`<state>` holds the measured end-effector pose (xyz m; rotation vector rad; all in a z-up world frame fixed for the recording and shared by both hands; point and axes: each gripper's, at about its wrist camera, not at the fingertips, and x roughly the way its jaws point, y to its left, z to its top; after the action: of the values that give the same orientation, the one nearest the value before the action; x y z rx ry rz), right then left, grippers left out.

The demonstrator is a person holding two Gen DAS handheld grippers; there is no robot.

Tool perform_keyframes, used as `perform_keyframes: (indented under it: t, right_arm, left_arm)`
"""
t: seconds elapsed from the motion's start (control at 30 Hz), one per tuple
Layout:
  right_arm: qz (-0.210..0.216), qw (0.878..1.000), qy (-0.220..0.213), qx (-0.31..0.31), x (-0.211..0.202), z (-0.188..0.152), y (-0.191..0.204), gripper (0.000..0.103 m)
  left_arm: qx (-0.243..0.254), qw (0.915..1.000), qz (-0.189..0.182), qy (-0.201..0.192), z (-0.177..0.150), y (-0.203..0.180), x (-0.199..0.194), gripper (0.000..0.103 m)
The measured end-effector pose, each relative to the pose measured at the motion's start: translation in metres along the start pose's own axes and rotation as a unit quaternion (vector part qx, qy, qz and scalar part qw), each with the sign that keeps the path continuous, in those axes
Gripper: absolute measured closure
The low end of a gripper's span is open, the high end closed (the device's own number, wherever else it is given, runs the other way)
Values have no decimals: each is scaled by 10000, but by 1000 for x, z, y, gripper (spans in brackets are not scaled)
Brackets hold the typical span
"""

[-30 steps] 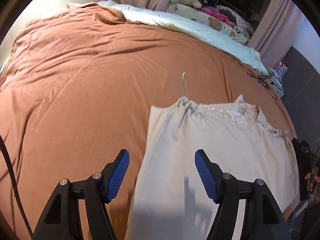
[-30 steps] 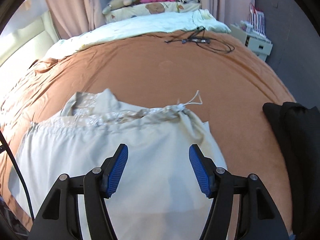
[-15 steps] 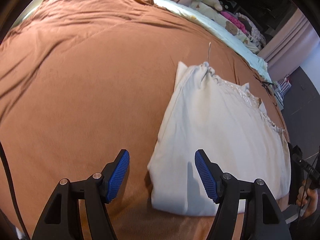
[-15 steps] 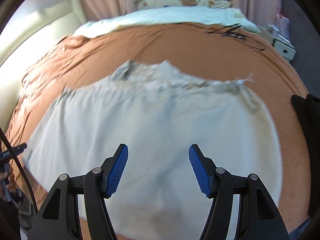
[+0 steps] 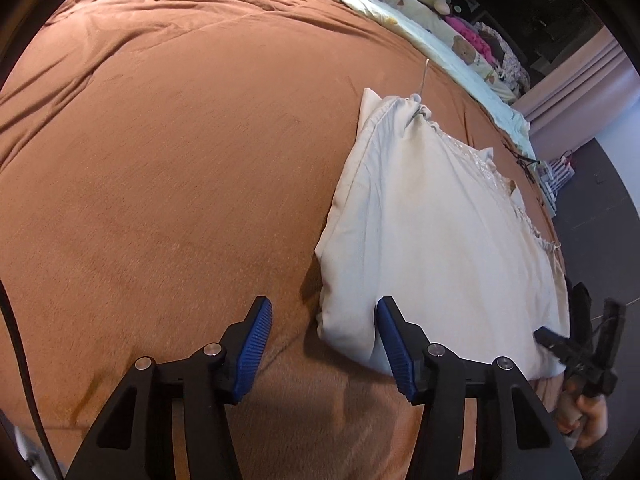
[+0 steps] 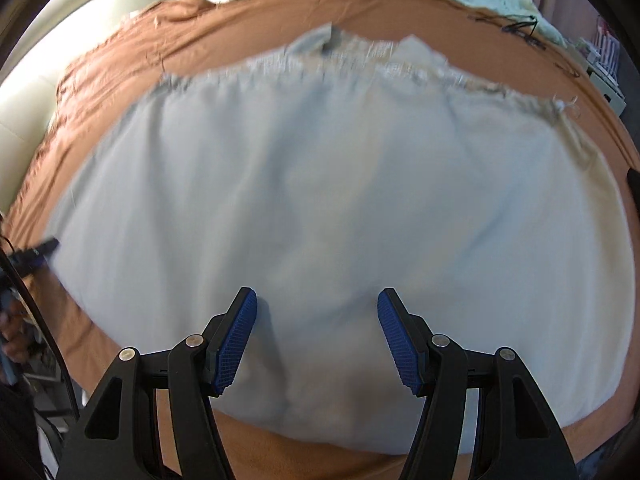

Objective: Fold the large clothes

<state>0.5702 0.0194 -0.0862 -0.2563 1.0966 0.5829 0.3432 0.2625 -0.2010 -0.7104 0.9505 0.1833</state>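
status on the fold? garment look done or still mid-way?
Mid-way. Done: the cream garment lies flat on the brown bedspread, already doubled, with layered edges at its near corner. In hand: nothing. The left gripper straddles that corner, its jaws have just been closing but the pads are not pressing; the right gripper hangs open over the middle. Left: grip the near edge and make the next fold.

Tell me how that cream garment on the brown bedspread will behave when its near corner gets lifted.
The cream garment is probably floppy: it lies flat, with soft wrinkles and a rounded folded edge. It looks doubled over, so layers may slide apart or hang unevenly. The loose drawstring at its far end will likely dangle. It seems light, thin cloth, so the brown bedspread should hardly drag it.
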Motion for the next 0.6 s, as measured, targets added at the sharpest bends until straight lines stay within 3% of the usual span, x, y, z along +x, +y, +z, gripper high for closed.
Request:
perform_keyframes:
  t: [0.13, 0.2, 0.27, 0.5, 0.6]
  right_arm:
    - [-66, 9999, -5, -94, 4, -8, 3, 52]
    - [97, 9999, 29, 7, -1, -12, 3, 72]
    - [263, 9996, 13, 53, -8, -14, 4, 79]
    - [434, 9989, -1, 197, -9, -15, 1, 82]
    - [369, 9987, -4, 349, 2, -7, -4, 87]
  left_arm:
    - [-284, 9990, -335, 50, -6, 10, -8, 46]
    - [-418, 9976, -553, 81, -8, 13, -9, 46]
    - [-521, 9961, -702, 111, -7, 14, -9, 46]
    - [-952, 9882, -1135, 386, -6, 9, 7, 46]
    - [-1017, 9889, -1018, 362, -7, 5, 17, 48]
